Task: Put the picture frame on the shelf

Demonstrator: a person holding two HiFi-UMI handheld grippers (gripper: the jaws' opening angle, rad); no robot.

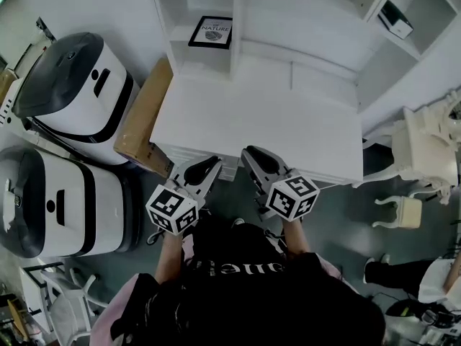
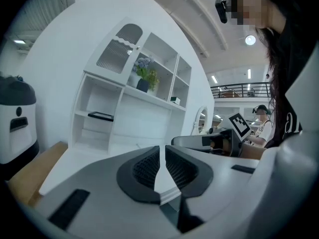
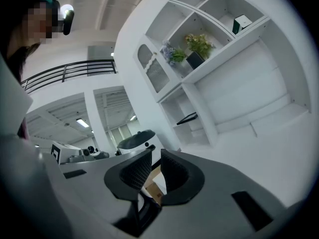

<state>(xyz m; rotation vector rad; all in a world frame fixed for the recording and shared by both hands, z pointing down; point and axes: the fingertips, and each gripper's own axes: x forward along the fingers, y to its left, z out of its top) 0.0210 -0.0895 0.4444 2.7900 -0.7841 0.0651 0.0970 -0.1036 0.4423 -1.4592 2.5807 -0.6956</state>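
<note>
**Head view:** a black picture frame with a white NATURE print (image 1: 210, 32) is seen lying on a board in the far-left cubby of the white shelf unit (image 1: 173, 20). Placement is judged done. The left gripper (image 1: 209, 168) and right gripper (image 1: 253, 158) are held at the near edge of the white desk top (image 1: 274, 121), close to the body and well apart from the picture frame. This is judged a parked pose with nothing carried. A brown cardboard box (image 1: 140, 121) is wedged just left of the desk. The upper shelves are cut off at the far edge. Whether the frame lies fully flat cannot be settled here.

**Left gripper view:** the jaws are closed together, with nothing between the ribbed pads. The frame is shown only as a thin dark slab in the left cubby, and its print is not legible.

**Right gripper view:** the jaws are closed up and empty. Only the cardboard box is glimpsed behind the slit. The frame is seen edge-on and far off, with no detail made out.
</note>
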